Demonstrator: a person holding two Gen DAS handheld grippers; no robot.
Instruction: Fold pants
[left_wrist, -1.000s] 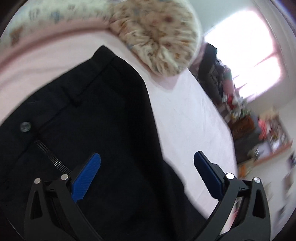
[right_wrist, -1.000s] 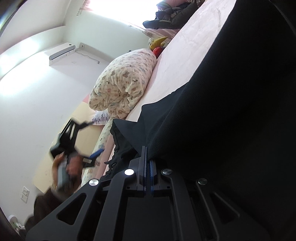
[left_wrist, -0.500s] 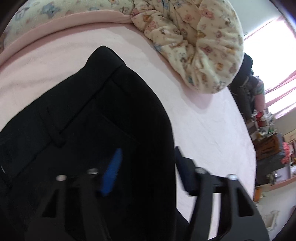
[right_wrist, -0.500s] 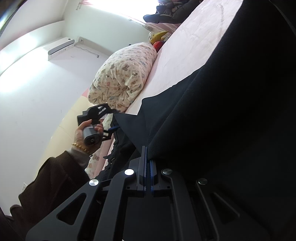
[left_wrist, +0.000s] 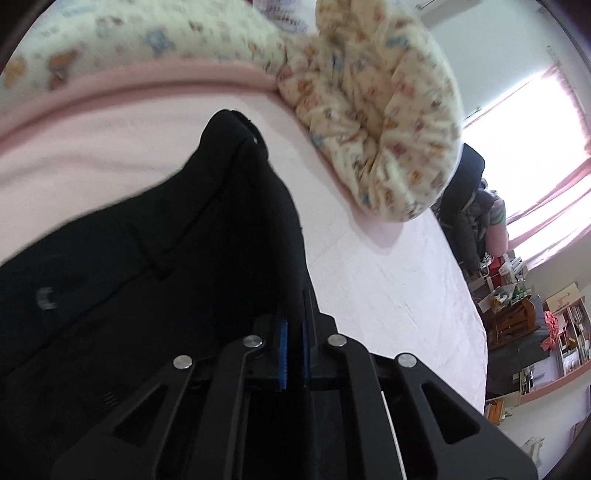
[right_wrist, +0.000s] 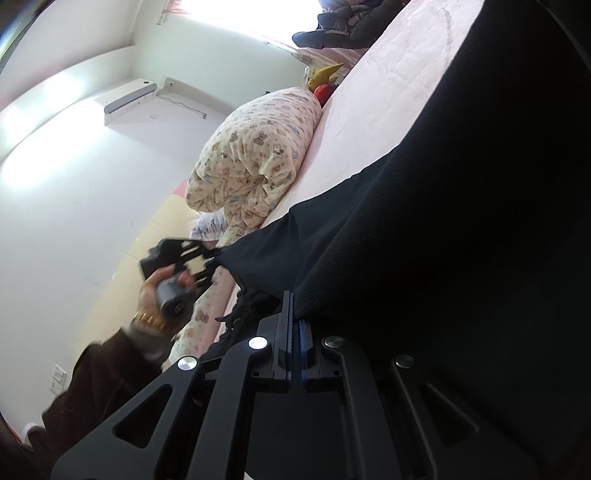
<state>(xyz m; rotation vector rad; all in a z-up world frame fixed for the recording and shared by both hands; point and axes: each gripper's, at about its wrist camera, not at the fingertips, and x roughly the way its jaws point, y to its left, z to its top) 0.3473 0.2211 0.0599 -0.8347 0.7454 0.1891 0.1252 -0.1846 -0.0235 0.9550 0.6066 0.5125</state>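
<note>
The black pants (left_wrist: 155, 266) lie on a pink bed sheet (left_wrist: 388, 288), waistband toward the pillows, button (left_wrist: 45, 298) at the left. My left gripper (left_wrist: 293, 343) is shut on the pants' side edge near the waist. In the right wrist view my right gripper (right_wrist: 294, 325) is shut on a fold of the black pants (right_wrist: 461, 206), which hang lifted to the right. The left gripper (right_wrist: 207, 260) also shows there, held in a hand and clamped on a corner of the pants.
A rolled bear-print quilt (left_wrist: 388, 122) lies at the head of the bed, with a pillow (left_wrist: 140, 40) beside it. Dark clothes (left_wrist: 465, 206) pile at the far bed edge. Cluttered shelves (left_wrist: 535, 325) stand beyond. An air conditioner (right_wrist: 129, 96) hangs on the wall.
My left gripper went from open above the pants to shut on their side edge. My right gripper stayed shut on the fabric and held its place.
</note>
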